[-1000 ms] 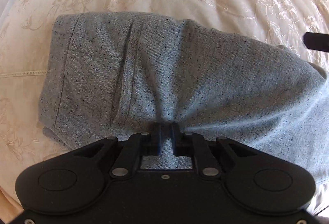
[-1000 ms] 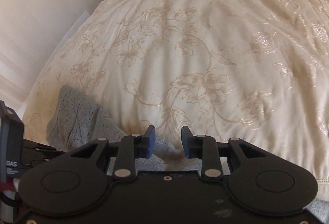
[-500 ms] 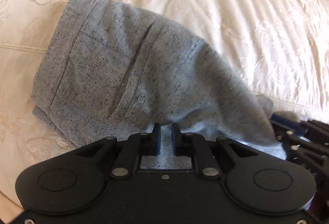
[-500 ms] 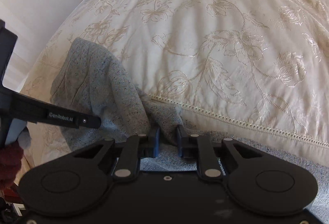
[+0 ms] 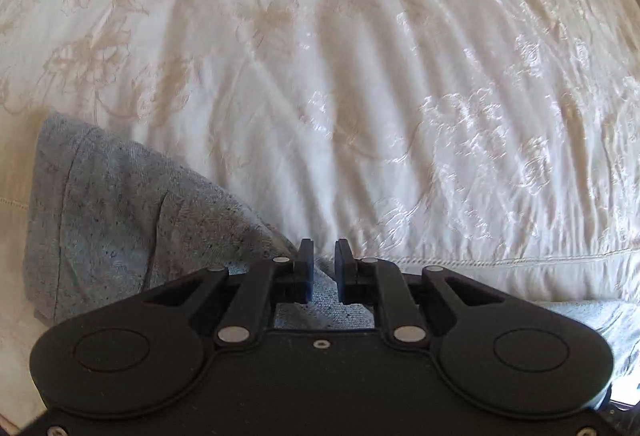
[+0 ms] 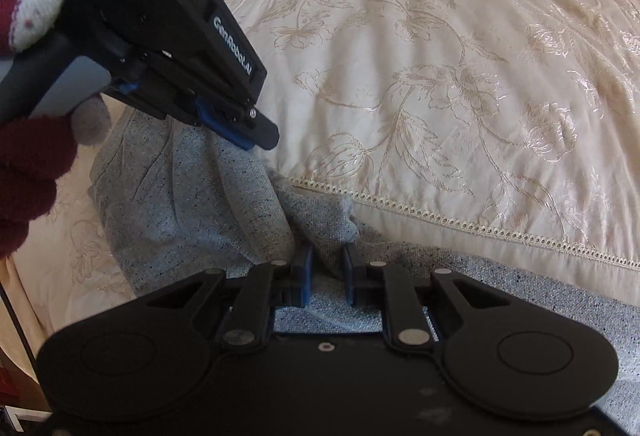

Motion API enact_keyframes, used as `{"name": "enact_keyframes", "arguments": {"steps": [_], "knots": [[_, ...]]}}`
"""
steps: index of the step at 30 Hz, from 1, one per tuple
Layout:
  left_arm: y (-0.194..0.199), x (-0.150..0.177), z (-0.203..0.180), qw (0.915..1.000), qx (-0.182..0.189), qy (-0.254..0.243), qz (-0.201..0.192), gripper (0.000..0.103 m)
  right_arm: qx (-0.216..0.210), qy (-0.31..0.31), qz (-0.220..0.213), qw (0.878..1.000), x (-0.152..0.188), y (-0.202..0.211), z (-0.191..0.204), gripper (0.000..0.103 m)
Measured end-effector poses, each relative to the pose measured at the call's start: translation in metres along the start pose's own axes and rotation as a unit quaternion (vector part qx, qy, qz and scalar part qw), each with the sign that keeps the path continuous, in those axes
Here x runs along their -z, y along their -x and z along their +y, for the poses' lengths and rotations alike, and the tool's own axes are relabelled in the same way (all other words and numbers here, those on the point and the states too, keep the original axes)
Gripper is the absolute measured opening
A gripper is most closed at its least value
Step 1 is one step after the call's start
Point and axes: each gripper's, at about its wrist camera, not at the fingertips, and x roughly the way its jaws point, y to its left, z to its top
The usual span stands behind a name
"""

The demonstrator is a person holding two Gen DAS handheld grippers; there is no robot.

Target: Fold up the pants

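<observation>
- Left gripper (image 5: 323, 268): jaws clamped on the grey pants (image 5: 120, 220), bunched between and left of them.
- Right gripper (image 6: 327, 276): jaws pinching pants too, over the bed (image 6: 460, 76).
- Could slip out; thin pinch, heavy cloth.

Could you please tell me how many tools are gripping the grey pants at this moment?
2. The right tool pinches a bunched fold of the pants near the bedspread's lace edge; the left tool, just left of it, pinches the same fabric.
</observation>
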Motion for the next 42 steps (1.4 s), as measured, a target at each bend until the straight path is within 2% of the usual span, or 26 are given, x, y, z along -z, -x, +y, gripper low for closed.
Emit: {"name": "enact_keyframes", "arguments": {"steps": [3, 7, 9, 11, 13, 17, 21, 22, 24, 27, 29, 31, 33, 35, 36, 39, 41, 42], "knots": [[-0.009, 0.015, 0.015, 0.9997, 0.004, 0.020, 0.016, 0.018, -0.005, 0.000, 0.000, 1.000, 0.002, 0.001, 0.002, 0.020], [-0.009, 0.027, 0.033, 0.9984, 0.030, 0.048, 0.010, 0.015, -0.010, -0.001, -0.005, 1.000, -0.004, 0.017, -0.002, 0.020], [-0.008, 0.026, 0.037, 0.9973, 0.041, 0.061, 0.005, 0.015, -0.013, -0.006, -0.017, 1.000, -0.011, 0.024, -0.006, 0.023], [-0.007, 0.028, 0.038, 0.9968, 0.045, 0.067, 0.002, 0.015, -0.027, -0.009, -0.031, 0.999, -0.019, 0.029, -0.010, 0.031], [-0.007, 0.029, 0.037, 0.9971, 0.043, 0.063, -0.001, 0.015, -0.038, -0.005, -0.031, 0.999, -0.029, 0.027, -0.012, 0.034], [-0.006, 0.027, 0.035, 0.9978, 0.039, 0.053, -0.005, 0.015, -0.052, 0.021, 0.007, 0.998, -0.047, 0.004, -0.011, 0.035], [-0.007, 0.023, 0.036, 0.9980, 0.042, 0.047, -0.006, 0.015, -0.081, 0.008, 0.059, 0.995, -0.050, -0.019, -0.016, 0.036], [-0.006, 0.022, 0.035, 0.9983, 0.043, 0.039, -0.008, 0.015, -0.099, 0.004, 0.061, 0.993, -0.049, -0.020, -0.017, 0.031], [0.003, 0.021, 0.033, 0.9984, 0.047, 0.021, -0.021, 0.014, -0.107, 0.003, 0.054, 0.993, -0.047, -0.017, -0.017, 0.005], [0.035, 0.028, 0.037, 0.9940, 0.064, 0.016, -0.087, 0.015, -0.105, -0.018, 0.040, 0.994, -0.045, -0.006, -0.025, 0.005], [0.048, 0.036, 0.042, 0.9925, 0.047, 0.013, -0.112, 0.016, -0.104, -0.032, 0.030, 0.994, -0.046, 0.000, -0.029, 0.005], [0.047, 0.044, 0.047, 0.9934, 0.006, 0.008, -0.114, 0.017, -0.102, -0.042, 0.023, 0.994, -0.046, 0.005, -0.033, 0.005], [0.033, 0.049, 0.053, 0.9953, -0.021, 0.004, -0.094, 0.017, -0.101, -0.045, 0.020, 0.994, -0.046, 0.008, -0.033, 0.005], [0.010, 0.051, 0.063, 0.9977, -0.050, 0.015, -0.043, 0.017, -0.096, -0.041, 0.018, 0.994, -0.049, 0.007, -0.032, 0.005], [-0.001, 0.054, 0.068, 0.9978, -0.063, 0.013, -0.019, 0.017, -0.088, -0.036, 0.012, 0.995, -0.050, 0.010, -0.030, 0.004], [-0.006, 0.060, 0.067, 0.9963, -0.080, -0.018, -0.023, 0.018, -0.022, -0.029, -0.053, 0.998, -0.067, 0.024, -0.034, 0.003], [-0.006, 0.061, 0.066, 0.9959, -0.085, -0.021, -0.025, 0.018, -0.009, -0.081, -0.078, 0.994, -0.087, 0.023, -0.055, 0.002], [-0.007, 0.062, 0.066, 0.9958, -0.085, -0.021, -0.027, 0.018, 0.000, -0.097, -0.074, 0.992, -0.096, 0.016, -0.063, 0.001]]}}
